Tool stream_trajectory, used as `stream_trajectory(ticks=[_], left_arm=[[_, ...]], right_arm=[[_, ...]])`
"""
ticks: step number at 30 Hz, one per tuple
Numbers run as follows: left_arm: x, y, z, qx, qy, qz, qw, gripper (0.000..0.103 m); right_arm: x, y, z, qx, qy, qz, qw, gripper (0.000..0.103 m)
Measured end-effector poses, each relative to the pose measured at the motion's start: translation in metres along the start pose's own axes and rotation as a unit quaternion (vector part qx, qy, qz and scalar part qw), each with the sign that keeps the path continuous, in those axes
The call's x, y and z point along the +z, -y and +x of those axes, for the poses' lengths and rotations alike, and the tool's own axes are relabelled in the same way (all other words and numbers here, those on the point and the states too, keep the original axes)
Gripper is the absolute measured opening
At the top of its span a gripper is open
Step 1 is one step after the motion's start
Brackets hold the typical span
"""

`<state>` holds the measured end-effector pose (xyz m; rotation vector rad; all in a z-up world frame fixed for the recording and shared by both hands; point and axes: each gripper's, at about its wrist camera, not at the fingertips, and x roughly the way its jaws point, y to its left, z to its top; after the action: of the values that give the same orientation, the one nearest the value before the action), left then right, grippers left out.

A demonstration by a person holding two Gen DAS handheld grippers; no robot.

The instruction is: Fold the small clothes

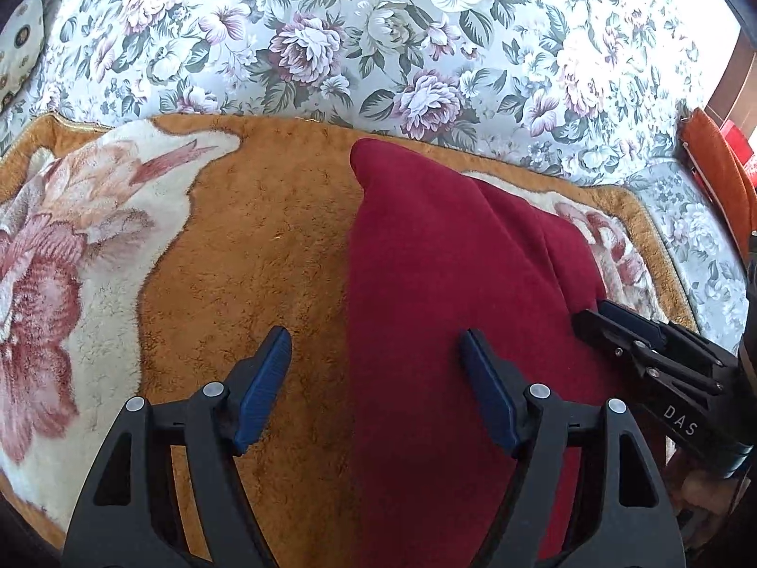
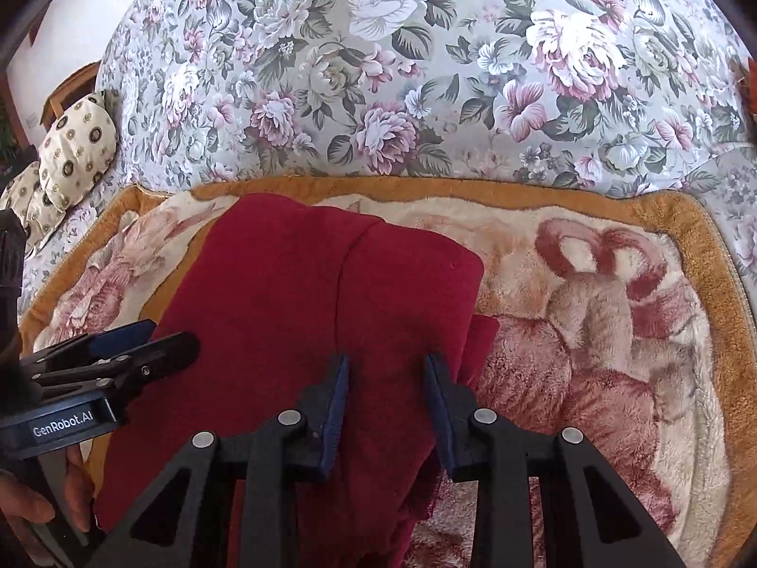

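A dark red garment (image 1: 449,260) (image 2: 293,293) lies folded on a plush orange-and-cream flowered blanket (image 1: 260,236) (image 2: 591,331). My left gripper (image 1: 374,333) is open wide and straddles the garment's left edge, one pad over the blanket and one over the red cloth. It also shows side-on at the left of the right wrist view, as the left gripper (image 2: 172,333). My right gripper (image 2: 388,359) stands partly open over the garment's near right part. Red cloth lies between its pads, and I see no pad pressing it. In the left wrist view the right gripper (image 1: 589,315) sits at the garment's right edge.
The blanket lies on a sofa with a floral cover (image 1: 378,47) (image 2: 378,71) rising behind. A patterned cream cushion (image 2: 75,142) sits far left. An orange cloth (image 1: 719,165) is at the right edge. A person's hand (image 2: 28,511) holds the left gripper's handle.
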<state>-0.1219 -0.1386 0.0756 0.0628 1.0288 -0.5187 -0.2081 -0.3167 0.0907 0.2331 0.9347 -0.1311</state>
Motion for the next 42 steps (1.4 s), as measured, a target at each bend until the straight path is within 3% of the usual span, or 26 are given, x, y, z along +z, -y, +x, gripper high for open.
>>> stream_trajectory(ticks=[7, 11, 16, 19, 32, 36, 39, 42], left_arm=[[-0.01, 0.006, -0.013, 0.021, 0.013, 0.015, 0.9996, 0.074], [-0.015, 0.008, -0.022, 0.032, 0.021, 0.018, 0.9991, 0.074], [-0.028, 0.012, -0.033, 0.039, 0.032, 0.015, 0.9986, 0.074], [-0.034, 0.016, -0.04, 0.049, 0.04, 0.021, 0.9978, 0.074], [-0.052, 0.016, -0.086, 0.1, 0.086, 0.026, 0.9909, 0.074], [-0.056, 0.015, -0.1, 0.1, 0.104, 0.023, 0.9892, 0.074], [-0.059, 0.021, -0.107, 0.122, 0.118, 0.036, 0.9848, 0.074], [-0.061, 0.027, -0.111, 0.113, 0.129, 0.049, 0.984, 0.074]], right_arm=[[-0.017, -0.022, -0.051, 0.019, 0.022, -0.006, 1.0, 0.031], [-0.043, -0.036, -0.071, 0.005, 0.024, -0.027, 0.999, 0.031], [-0.077, -0.035, -0.054, 0.002, -0.02, -0.021, 1.0, 0.031], [-0.089, -0.033, -0.041, -0.002, -0.017, -0.016, 1.0, 0.031], [-0.073, -0.04, -0.103, 0.014, 0.054, 0.012, 0.998, 0.031], [-0.072, -0.046, -0.112, 0.004, 0.071, 0.016, 0.997, 0.032], [-0.072, -0.05, -0.118, -0.011, 0.086, 0.02, 0.996, 0.035], [-0.07, -0.053, -0.121, -0.033, 0.094, 0.018, 0.995, 0.04]])
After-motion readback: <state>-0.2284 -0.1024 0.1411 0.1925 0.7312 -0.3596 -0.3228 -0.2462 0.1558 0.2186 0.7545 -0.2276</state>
